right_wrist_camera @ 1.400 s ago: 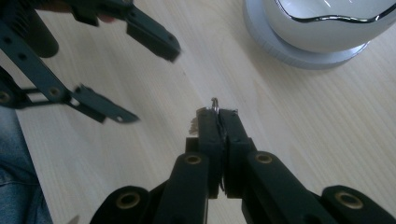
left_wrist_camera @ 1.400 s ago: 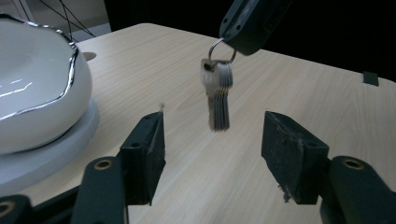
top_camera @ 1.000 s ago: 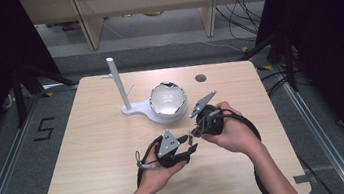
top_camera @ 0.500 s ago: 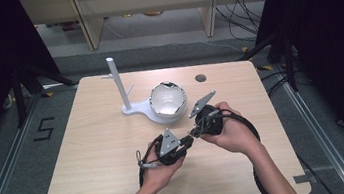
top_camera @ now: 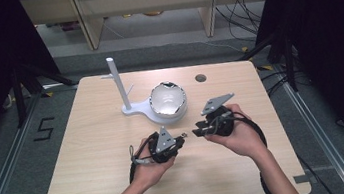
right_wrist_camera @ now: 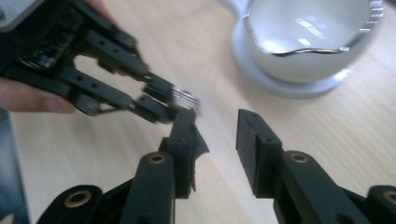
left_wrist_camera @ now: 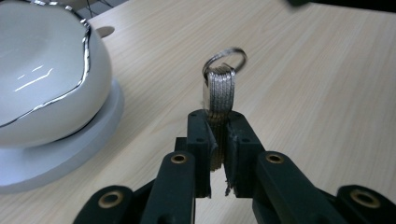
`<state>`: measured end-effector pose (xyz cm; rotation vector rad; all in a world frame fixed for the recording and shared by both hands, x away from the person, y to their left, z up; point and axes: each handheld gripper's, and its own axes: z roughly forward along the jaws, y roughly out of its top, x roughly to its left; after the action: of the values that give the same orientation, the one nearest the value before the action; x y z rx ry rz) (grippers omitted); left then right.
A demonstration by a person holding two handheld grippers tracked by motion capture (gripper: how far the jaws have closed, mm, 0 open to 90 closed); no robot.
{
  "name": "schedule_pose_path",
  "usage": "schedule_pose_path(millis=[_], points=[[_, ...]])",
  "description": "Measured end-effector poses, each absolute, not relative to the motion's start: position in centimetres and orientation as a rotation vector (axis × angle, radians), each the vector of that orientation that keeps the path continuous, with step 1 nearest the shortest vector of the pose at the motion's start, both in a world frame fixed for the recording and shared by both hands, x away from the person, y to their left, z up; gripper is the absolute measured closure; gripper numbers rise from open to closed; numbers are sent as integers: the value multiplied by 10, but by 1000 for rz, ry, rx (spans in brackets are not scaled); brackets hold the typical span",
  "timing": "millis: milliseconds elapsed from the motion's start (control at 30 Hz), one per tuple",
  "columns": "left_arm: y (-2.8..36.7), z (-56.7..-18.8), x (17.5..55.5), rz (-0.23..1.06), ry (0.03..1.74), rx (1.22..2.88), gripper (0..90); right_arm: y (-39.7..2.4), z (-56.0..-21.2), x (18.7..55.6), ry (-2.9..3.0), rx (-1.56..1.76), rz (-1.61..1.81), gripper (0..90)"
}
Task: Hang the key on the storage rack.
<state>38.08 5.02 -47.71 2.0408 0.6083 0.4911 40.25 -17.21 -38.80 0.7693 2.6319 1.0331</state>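
A small stack of thin metal pieces (left_wrist_camera: 220,88) on a wire ring (left_wrist_camera: 227,52) stands upright between the jaws of my left gripper (left_wrist_camera: 218,135), which is shut on it. In the high view the left gripper (top_camera: 184,137) points right, near the table's middle front. My right gripper (top_camera: 196,130) faces it tip to tip. In the right gripper view the right gripper (right_wrist_camera: 217,135) is open, and the metal stack (right_wrist_camera: 186,99) sits just past its left fingertip, held by the left gripper (right_wrist_camera: 161,107). Nothing is between the right jaws.
A white bowl with a silver rim (top_camera: 168,100) rests on a white round base (left_wrist_camera: 60,154) just beyond the grippers. A white post stand (top_camera: 117,84) rises to its left. A round hole (top_camera: 201,78) is in the wooden table (top_camera: 89,138) near the far edge.
The left gripper has shifted slightly, bringing the metal stack closer to the right gripper's open jaws. The bowl and the stand have not moved.
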Motion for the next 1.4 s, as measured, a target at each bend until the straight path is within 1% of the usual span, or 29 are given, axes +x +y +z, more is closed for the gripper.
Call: schedule_pose_path(millis=[33, 167, 200, 233, 300, 333, 433, 467, 600, 733, 867, 900, 933, 1000, 1133, 1167, 1233, 1333, 1367, 1400], points=[[54, -477, 383, 500, 609, 2056, 812, -184, -392, 401, 2564, 833, 1104, 674], [69, -474, 391, 521, 630, 2092, 813, -216, -407, 398, 2458, 967, 1158, 628], [74, -472, 393, 528, 651, 2084, 812, -222, -413, 399, 2436, 956, 1183, 628], [78, -471, 395, 538, 655, 2095, 813, -231, -421, 396, 2398, 1029, 1187, 628], [86, -467, 399, 546, 675, 2113, 812, -243, -434, 393, 2350, 1066, 1194, 628], [94, -464, 402, 559, 679, 2142, 812, -247, -439, 392, 2338, 1085, 1193, 628], [111, -461, 408, 546, 746, 2146, 812, -258, -462, 384, 2309, 1164, 1218, 625], [118, -459, 409, 551, 751, 2178, 812, -261, -468, 382, 2298, 1175, 1208, 625], [141, -457, 411, 557, 819, 2213, 812, -266, -486, 374, 2275, 1211, 1230, 625], [162, -458, 415, 548, 893, 2247, 812, -269, -494, 367, 2241, 1255, 1229, 623], [178, -458, 423, 527, 979, 2324, 811, -271, -500, 364, 2231, 1273, 1235, 621], [183, -456, 426, 528, 989, 2340, 811, -269, -502, 361, 2214, 1320, 1247, 621], [186, -455, 428, 537, 997, 2338, 811, -272, -504, 365, 2214, 1244, 1263, 621], [194, -448, 435, 533, 1019, 2353, 811, -271, -505, 363, 2214, 1287, 1250, 621], [203, -436, 444, 530, 1058, 2339, 811, -272, -505, 362, 2214, 1304, 1261, 621], [204, -432, 446, 538, 1062, 2335, 811, -276, -504, 364, 2209, 1246, 1222, 621], [208, -427, 450, 541, 1064, 2327, 811, -275, -505, 364, 2204, 1256, 1258, 621], [214, -416, 457, 519, 1089, 2282, 810, -275, -506, 363, 2185, 1262, 1274, 621], [216, -411, 460, 525, 1099, 2258, 810, -274, -505, 361, 2202, 1308, 1274, 621], [218, -408, 462, 531, 1103, 2244, 810, -276, -507, 363, 2198, 1271, 1283, 621]])
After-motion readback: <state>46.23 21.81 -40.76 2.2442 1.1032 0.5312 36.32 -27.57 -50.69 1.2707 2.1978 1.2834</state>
